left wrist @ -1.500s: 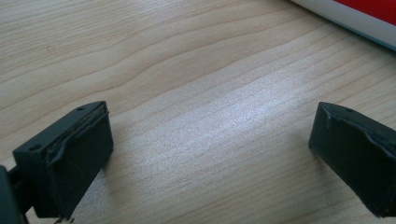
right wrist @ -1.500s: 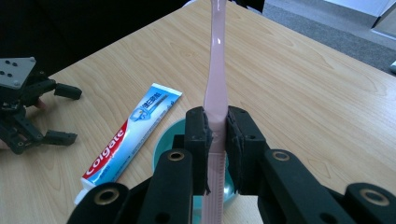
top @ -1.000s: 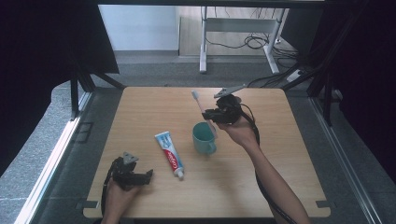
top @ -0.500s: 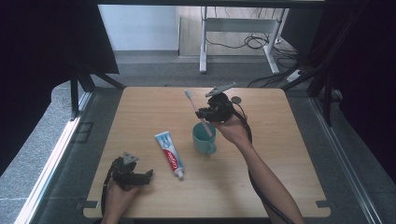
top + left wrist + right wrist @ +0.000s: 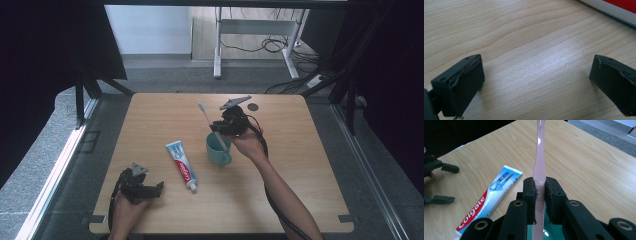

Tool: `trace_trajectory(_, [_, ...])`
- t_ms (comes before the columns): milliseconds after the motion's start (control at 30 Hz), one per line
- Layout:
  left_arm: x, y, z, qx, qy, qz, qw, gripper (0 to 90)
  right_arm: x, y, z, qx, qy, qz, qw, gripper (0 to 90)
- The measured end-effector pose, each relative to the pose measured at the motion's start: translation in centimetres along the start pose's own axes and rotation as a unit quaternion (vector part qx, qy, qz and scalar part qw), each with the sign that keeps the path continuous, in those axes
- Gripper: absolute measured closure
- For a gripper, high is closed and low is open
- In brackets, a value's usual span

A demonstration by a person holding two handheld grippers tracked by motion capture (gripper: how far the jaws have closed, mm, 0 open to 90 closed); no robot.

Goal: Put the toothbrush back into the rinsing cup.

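My right gripper (image 5: 225, 126) is shut on a pink toothbrush (image 5: 210, 124), held slanted with its handle end down in the teal mug (image 5: 218, 149) and its bristle end up and to the left. In the right gripper view the pink toothbrush (image 5: 539, 162) is clamped between the two pads of the right gripper (image 5: 539, 195), with the teal mug (image 5: 549, 232) just below. A toothpaste tube (image 5: 181, 164) lies flat left of the mug. My left gripper (image 5: 150, 189) rests open on the table near the front left corner, and the left gripper (image 5: 536, 80) has bare wood between its pads.
The wooden table (image 5: 300, 150) has free room on its right half and along the back. A small dark disc (image 5: 253, 106) lies near the far edge. The toothpaste tube (image 5: 490, 195) shows left of the jaws, and its edge (image 5: 614, 7) at top right.
My right gripper has carried the toothbrush left and down, so its handle end now sits in the mug. The left gripper has stayed put.
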State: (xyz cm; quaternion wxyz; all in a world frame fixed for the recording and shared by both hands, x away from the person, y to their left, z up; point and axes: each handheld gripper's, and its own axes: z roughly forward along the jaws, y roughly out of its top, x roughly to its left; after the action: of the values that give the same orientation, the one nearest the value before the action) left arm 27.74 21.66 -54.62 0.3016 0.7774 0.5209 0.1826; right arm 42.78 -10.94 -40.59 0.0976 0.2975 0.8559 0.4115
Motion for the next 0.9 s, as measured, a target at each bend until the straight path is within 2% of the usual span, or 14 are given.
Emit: trace_trajectory(900, [0.0,0.0,0.0,0.0,0.0,0.0,1.0,0.0,-0.3,-2.8,2.0,0.006,0.013,0.009,0.9999,78.6])
